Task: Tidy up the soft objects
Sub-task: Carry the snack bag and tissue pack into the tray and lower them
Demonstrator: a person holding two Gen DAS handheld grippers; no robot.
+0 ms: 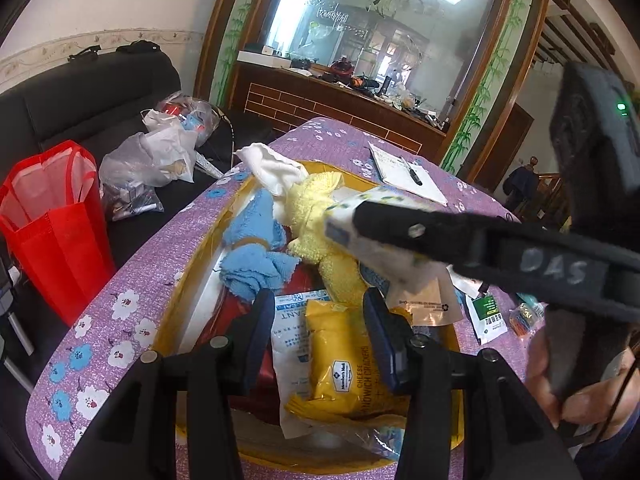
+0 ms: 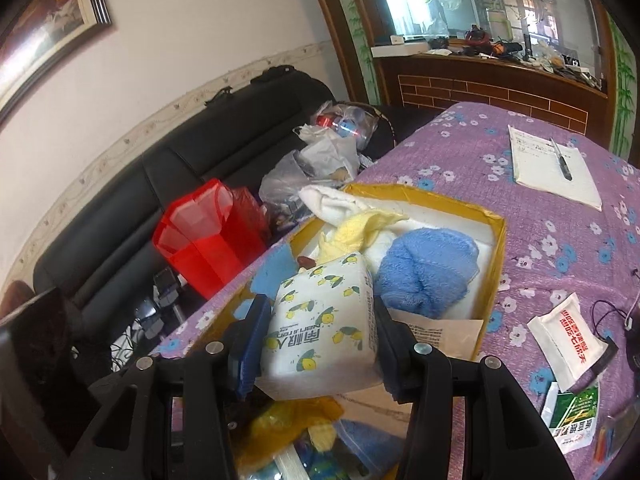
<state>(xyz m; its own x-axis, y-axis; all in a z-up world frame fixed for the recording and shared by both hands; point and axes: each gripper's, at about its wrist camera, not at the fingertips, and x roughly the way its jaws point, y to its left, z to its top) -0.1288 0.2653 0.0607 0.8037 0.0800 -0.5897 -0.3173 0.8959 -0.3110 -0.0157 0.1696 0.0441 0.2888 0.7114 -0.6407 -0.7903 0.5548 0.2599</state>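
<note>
Tissue pack (image 2: 324, 320), clamped between the right gripper's (image 2: 320, 336) fingers, hangs above the yellow box (image 2: 494, 264) on the counter (image 2: 560, 216). Inside lie towels (image 2: 428, 276). Left gripper (image 1: 316, 336) hovers half-open and empty over a cracker bag (image 1: 344, 368). Lower into free space before letting go.

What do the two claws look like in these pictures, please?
Both are black plastic tools with silver screws at the joints. The left claw and right claw have dark blue ribbed pads. Seen from the left camera, the right tool's body bears handwritten pale letters and a small green light.
</note>
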